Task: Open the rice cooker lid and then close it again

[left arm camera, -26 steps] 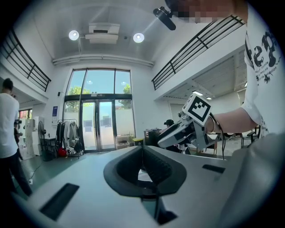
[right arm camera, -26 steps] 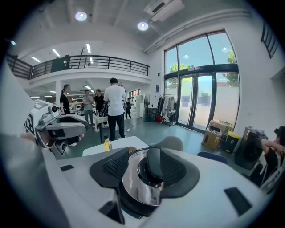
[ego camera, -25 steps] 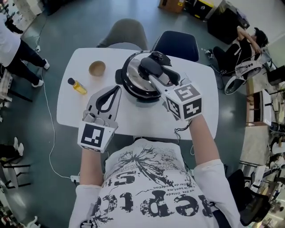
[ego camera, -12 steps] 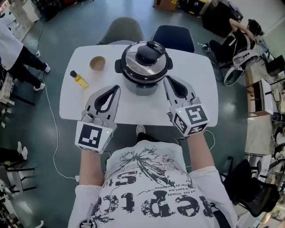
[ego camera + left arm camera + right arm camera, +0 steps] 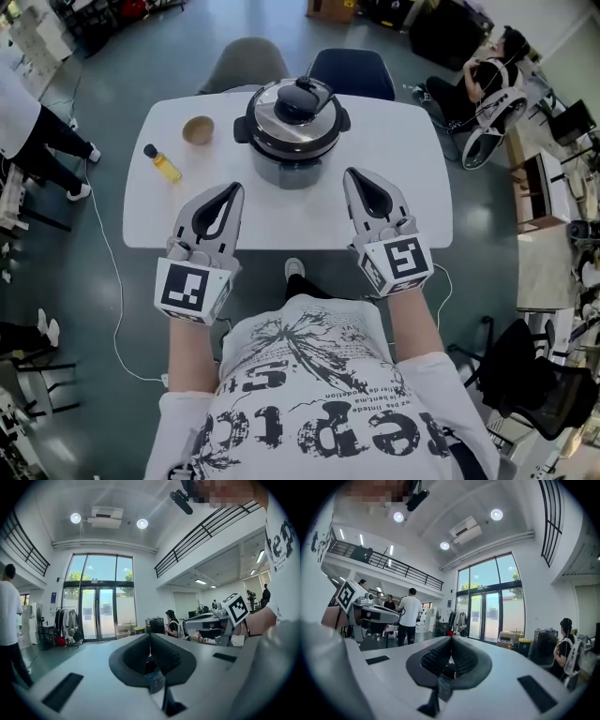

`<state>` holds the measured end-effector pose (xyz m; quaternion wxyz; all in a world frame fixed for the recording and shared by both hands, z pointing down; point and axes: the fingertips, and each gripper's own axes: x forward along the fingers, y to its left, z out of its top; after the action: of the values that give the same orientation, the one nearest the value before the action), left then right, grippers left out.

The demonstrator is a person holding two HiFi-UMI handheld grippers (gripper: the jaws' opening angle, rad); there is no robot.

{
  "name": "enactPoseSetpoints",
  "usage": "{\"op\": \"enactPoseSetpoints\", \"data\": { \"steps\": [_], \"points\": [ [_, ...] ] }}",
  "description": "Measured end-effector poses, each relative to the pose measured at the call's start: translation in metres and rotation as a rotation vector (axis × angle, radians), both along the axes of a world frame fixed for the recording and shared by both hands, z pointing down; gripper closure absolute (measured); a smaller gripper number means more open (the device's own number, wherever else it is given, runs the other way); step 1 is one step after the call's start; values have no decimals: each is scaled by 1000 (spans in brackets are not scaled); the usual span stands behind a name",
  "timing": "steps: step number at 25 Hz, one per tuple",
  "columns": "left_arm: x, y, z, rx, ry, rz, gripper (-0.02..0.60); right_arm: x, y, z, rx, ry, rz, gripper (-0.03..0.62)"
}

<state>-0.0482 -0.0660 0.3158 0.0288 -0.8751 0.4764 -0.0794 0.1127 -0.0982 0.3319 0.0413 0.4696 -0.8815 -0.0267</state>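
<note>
- Two grippers over the near half of the white table (image 5: 281,220), both pointing up-frame toward the rice cooker (image 5: 292,145) and well short of it.
- At lower left of centre, the left gripper (image 5: 230,190): jaws pressed together, tips meeting in a thin seam, nothing pinched between them.
- At lower right of centre, the right gripper (image 5: 355,176): jaws likewise pressed together, pinching nothing.
- Black-and-white marker cube at the near end of each gripper, just above the person's printed white shirt (image 5: 309,394) at the bottom of the frame.
- Rice cooker at upper centre of the head view, upright on the far half of the table, touched by neither gripper.
- Shiny metal lid (image 5: 272,122) down on the pot, with a black handle (image 5: 302,98) on top.
- Small tan bowl (image 5: 198,130) left of the cooker, near it but apart.
- Small bottle (image 5: 162,163) of yellow liquid with a dark cap, below and left of the bowl, nearer the table's left edge.
- Grey chair (image 5: 246,58) and dark blue chair (image 5: 354,70) side by side at the table's far edge, top of the frame.
- Through both gripper views, only a tall bright room beyond the closed jaws: glass doors, a railed balcony, ceiling lights, a few people standing or seated.
</note>
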Motion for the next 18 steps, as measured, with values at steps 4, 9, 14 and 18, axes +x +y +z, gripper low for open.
{"op": "enactPoseSetpoints", "data": {
  "steps": [4,9,14,18],
  "points": [
    [2,6,-4,16,24,-7,566,2,9,-3,11,-1,4,582],
    [0,11,-4,28,18,-4,566,1,14,-6,21,-1,13,582],
    [1,11,-5,36,38,-7,566,-1,16,0,0,21,8,582],
    [-1,11,-7,41,43,-3,566,-5,17,-4,8,12,-13,582]
  ]
}}
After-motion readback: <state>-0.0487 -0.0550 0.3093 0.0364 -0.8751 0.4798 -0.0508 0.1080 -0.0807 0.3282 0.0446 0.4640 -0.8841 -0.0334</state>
